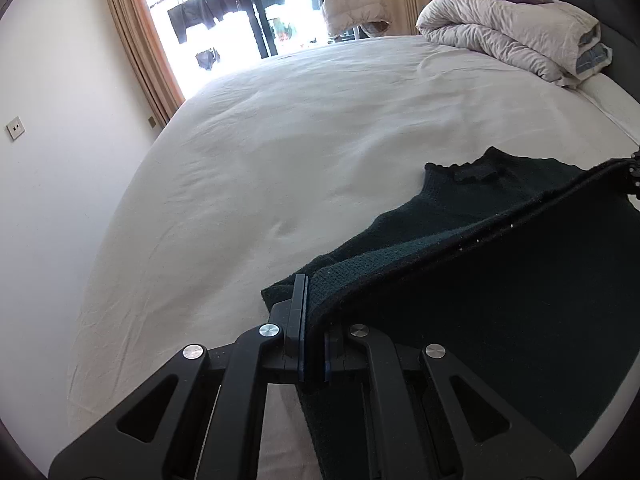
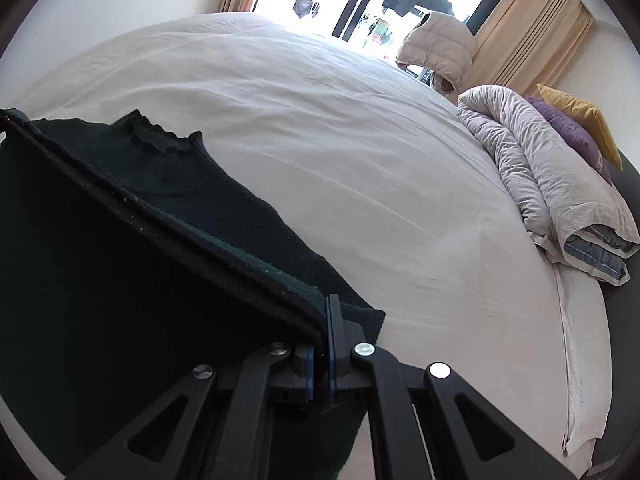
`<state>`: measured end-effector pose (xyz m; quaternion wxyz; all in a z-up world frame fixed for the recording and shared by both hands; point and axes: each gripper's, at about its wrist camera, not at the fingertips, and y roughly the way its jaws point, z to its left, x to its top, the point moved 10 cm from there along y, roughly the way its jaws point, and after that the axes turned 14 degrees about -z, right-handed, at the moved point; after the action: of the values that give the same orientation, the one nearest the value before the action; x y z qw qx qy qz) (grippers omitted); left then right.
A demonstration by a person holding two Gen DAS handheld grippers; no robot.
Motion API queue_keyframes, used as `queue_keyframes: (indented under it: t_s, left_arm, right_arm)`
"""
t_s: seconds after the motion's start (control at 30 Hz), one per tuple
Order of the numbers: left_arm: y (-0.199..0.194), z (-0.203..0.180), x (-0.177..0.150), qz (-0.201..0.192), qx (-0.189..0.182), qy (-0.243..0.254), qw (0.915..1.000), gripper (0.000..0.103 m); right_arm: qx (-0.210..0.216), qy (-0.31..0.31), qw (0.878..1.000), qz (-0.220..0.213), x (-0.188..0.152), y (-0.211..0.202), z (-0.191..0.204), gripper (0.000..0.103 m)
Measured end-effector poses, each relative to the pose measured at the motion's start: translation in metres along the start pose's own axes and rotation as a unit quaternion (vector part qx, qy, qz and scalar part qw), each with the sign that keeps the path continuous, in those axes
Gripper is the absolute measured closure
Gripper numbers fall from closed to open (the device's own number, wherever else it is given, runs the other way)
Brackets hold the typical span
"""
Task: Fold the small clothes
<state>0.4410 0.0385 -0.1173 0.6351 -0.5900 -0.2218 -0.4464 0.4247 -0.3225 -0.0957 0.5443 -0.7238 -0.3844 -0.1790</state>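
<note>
A dark knit top (image 1: 460, 216) lies on the white bed (image 1: 280, 160), its frilled collar (image 1: 476, 168) pointing toward the window (image 1: 240, 20). The near hem is lifted off the sheet and stretched in a taut line between the two claws. The left claw (image 1: 308, 312) is clenched on one hem corner; the right claw (image 2: 324, 328) is clenched on the other, the fabric pinched between its blue pads.

The knit looks soft, limp and fairly light: it sags below the held edge and will drape rather than hold a crease. It is probably not slippery, so a pinch at the hem corners should hold, and keeping the edge taut should help the fold land straight toward the collar.

The left view shows the hem running off to the right and a wall socket (image 1: 15, 131) beside the bed. The right view shows the collar more fully, and the rolled duvet (image 2: 560, 200) with pillows (image 2: 576, 128) well apart from the top.
</note>
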Motion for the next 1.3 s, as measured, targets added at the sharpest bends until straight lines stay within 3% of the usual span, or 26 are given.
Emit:
queue_keyframes:
  t_s: [0.07, 0.13, 0.17, 0.23, 0.27, 0.3, 0.37, 0.4, 0.5, 0.6, 0.77, 0.83, 0.9, 0.93, 1.0, 1.07, 1.13, 1.2, 1.3]
  left_arm:
    - [0.017, 0.001, -0.005, 0.012, 0.008, -0.004, 0.9999, 0.093]
    - [0.034, 0.0, -0.011, 0.03, 0.006, -0.012, 0.9995, 0.092]
    - [0.039, -0.001, -0.013, 0.036, 0.003, -0.014, 0.9993, 0.092]
    - [0.046, -0.001, -0.014, 0.037, 0.004, -0.01, 0.9993, 0.088]
    - [0.045, 0.0, -0.013, 0.034, 0.003, -0.009, 0.9994, 0.083]
    - [0.044, 0.004, -0.012, 0.031, 0.007, -0.009, 0.9995, 0.076]
    - [0.04, 0.019, -0.01, 0.024, 0.038, -0.002, 0.999, 0.023]
    - [0.035, 0.031, -0.005, 0.009, 0.06, -0.001, 0.9982, 0.018]
    - [0.021, 0.06, 0.002, 0.001, 0.081, -0.022, 0.9965, 0.017]
    - [-0.003, 0.077, 0.008, -0.016, 0.09, -0.066, 0.9936, 0.017]
    - [-0.042, 0.04, 0.005, -0.038, 0.069, -0.044, 0.996, 0.017]
    - [-0.052, 0.014, 0.001, -0.04, 0.043, -0.042, 0.9974, 0.017]
    - [-0.055, -0.009, -0.003, -0.04, 0.035, -0.022, 0.9984, 0.017]
    - [-0.054, -0.019, -0.005, -0.039, 0.037, -0.011, 0.9985, 0.017]
    - [-0.052, -0.035, -0.007, -0.042, 0.035, 0.002, 0.9985, 0.017]
    - [-0.051, -0.044, -0.014, -0.041, 0.037, 0.012, 0.9984, 0.017]
    - [-0.044, -0.048, -0.031, -0.016, 0.049, 0.02, 0.9985, 0.017]
    - [-0.029, -0.047, -0.056, 0.018, 0.048, 0.014, 0.9986, 0.017]
    - [-0.024, -0.037, -0.076, 0.019, 0.035, -0.038, 0.9985, 0.015]
  right_arm:
    - [0.0, 0.005, 1.0, 0.014, -0.004, 0.018, -0.003, 0.096]
    - [-0.01, 0.027, 0.999, 0.014, -0.006, 0.028, -0.009, 0.068]
    - [-0.014, 0.047, 0.999, 0.013, -0.006, 0.031, -0.014, 0.061]
    - [-0.028, 0.085, 0.996, 0.003, -0.006, 0.033, -0.028, 0.027]
    - [-0.036, 0.097, 0.995, -0.003, -0.007, 0.031, -0.036, 0.022]
    - [-0.037, 0.108, 0.993, -0.009, -0.008, 0.029, -0.041, 0.017]
    - [-0.035, 0.129, 0.991, -0.014, -0.012, 0.022, -0.046, 0.017]
    - [-0.039, 0.135, 0.99, -0.015, -0.014, 0.018, -0.048, 0.017]
    - [-0.074, 0.126, 0.989, -0.033, -0.013, 0.004, -0.057, 0.015]
    - [-0.101, 0.127, 0.985, -0.062, 0.0, -0.004, -0.07, 0.002]
    - [-0.06, 0.137, 0.988, -0.041, 0.014, 0.007, -0.063, 0.002]
    - [-0.094, 0.134, 0.986, -0.044, 0.017, 0.002, -0.071, 0.002]
    - [-0.128, 0.175, 0.975, -0.052, 0.013, -0.011, -0.088, 0.004]
    - [-0.122, 0.204, 0.97, -0.058, 0.011, -0.019, -0.091, 0.007]
    - [-0.076, 0.242, 0.965, -0.073, 0.009, -0.036, -0.081, 0.024]
    - [-0.045, 0.243, 0.965, -0.092, 0.004, -0.055, -0.062, 0.029]
    - [-0.001, 0.244, 0.965, -0.094, -0.007, -0.067, -0.036, 0.04]
    - [0.038, 0.253, 0.963, -0.089, -0.021, -0.073, -0.01, 0.041]
    - [0.065, 0.242, 0.964, -0.085, -0.037, -0.073, 0.023, 0.041]
